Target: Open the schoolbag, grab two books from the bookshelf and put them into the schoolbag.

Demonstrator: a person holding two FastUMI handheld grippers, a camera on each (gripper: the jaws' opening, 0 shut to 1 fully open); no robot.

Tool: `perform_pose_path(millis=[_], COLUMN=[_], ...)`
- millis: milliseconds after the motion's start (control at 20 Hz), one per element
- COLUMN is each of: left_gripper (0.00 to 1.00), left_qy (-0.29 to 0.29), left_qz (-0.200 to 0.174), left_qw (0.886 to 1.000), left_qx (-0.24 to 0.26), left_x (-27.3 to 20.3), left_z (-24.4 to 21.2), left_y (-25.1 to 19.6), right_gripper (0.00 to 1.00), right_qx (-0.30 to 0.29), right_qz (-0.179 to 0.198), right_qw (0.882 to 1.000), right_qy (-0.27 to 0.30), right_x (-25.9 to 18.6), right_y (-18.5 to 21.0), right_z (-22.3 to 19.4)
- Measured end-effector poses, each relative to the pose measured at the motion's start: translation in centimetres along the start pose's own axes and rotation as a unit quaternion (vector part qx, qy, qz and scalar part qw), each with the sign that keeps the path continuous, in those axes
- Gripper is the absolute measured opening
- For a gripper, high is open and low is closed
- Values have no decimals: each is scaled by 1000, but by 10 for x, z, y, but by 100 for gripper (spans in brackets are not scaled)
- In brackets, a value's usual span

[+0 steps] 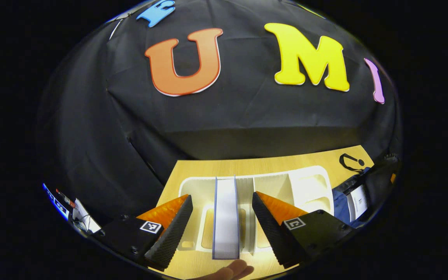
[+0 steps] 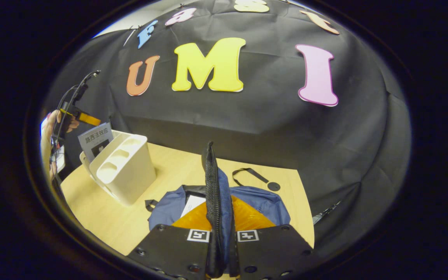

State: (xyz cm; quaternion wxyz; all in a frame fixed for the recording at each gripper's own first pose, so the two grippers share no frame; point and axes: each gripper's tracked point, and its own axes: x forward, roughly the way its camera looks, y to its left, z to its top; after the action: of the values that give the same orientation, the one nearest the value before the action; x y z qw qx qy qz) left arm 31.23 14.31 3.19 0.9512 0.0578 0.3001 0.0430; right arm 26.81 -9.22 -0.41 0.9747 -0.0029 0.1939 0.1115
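Wooden bench [image 2: 103,210] is carrying the blue schoolbag [image 2: 265,206] and, beside it, the white bookshelf [image 1: 309,186]. Right claw [image 2: 218,217] is pinching the bag's flap upright. Left claw [image 1: 222,225] is gaping around a standing book [image 1: 226,217], not touching; closing on it looks next.

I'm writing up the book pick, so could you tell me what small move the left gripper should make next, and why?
Probably close the left gripper on the book. Its jaws stand open on either side of the upright book in the white bookshelf, not yet touching it. Meanwhile the right gripper is shut on the blue schoolbag's edge, holding it up, and a white book already shows inside.
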Motion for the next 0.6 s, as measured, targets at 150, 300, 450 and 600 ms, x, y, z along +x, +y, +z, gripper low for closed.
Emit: perform_pose_path(millis=[150, 300, 450, 600], left_gripper=[96, 87, 73, 52], left_qy=[46, 81, 109, 124], left_qz=[-5, -4, -9, -44], left_qw=[999, 997, 994, 991], left_qx=[3, 7, 13, 9], left_x=[15, 22, 29, 28], left_z=[-16, -28, -39, -46], left_y=[-1, -1, -8, -25], right_gripper=[11, 11, 11, 11], right_qx=[-4, -16, -24, -26], right_qz=[4, 8, 12, 18], right_qw=[1000, 1000, 1000, 999], right_qy=[1, 5, 9, 8], right_x=[1, 3, 6, 7], right_y=[3, 10, 15, 21], right_z=[-2, -9, -14, -16])
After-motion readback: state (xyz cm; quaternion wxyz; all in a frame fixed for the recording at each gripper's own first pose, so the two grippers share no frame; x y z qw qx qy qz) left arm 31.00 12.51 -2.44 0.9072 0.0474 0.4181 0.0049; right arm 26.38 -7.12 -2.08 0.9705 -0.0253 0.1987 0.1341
